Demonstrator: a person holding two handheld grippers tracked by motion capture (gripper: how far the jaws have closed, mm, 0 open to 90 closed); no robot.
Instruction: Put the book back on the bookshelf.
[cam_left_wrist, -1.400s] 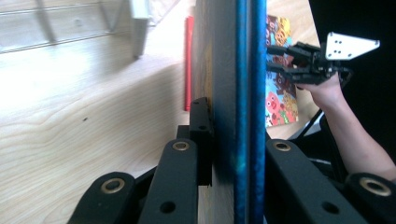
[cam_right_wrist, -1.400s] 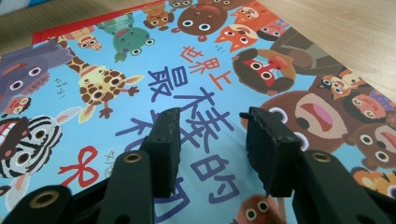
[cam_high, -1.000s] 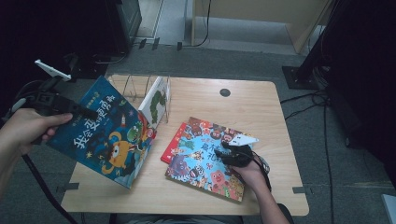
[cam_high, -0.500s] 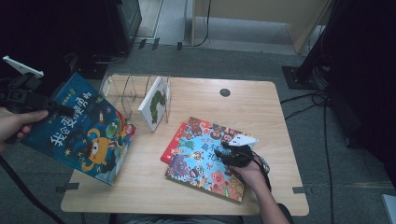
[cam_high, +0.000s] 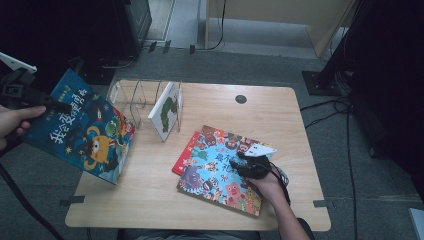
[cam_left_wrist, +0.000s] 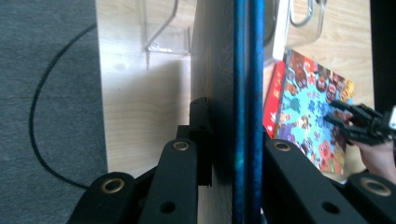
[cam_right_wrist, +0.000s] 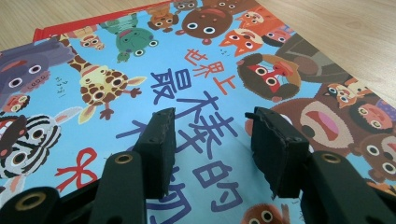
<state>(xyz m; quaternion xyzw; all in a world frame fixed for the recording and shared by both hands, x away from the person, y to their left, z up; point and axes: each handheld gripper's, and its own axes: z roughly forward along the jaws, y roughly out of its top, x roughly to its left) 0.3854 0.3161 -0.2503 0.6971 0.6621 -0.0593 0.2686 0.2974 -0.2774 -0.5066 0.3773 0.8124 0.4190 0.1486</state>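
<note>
Left gripper (cam_high: 52, 104) raised at far left, jaws clamped, hand (cam_high: 12, 122) wrapped round its body. Right gripper (cam_high: 244, 161) low, jaws (cam_right_wrist: 212, 144) apart and pointing forward, forearm reaching in from bottom edge.

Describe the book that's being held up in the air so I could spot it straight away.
Look past the left edge of the wooden table, beside the clear rack. The left gripper holds the dark blue book there, tilted; unlike the two books lying flat, it shows an orange monster.

Black claw (cam_right_wrist: 210, 154) arms (brass-ringed pivot holes) trail black cables.
</note>
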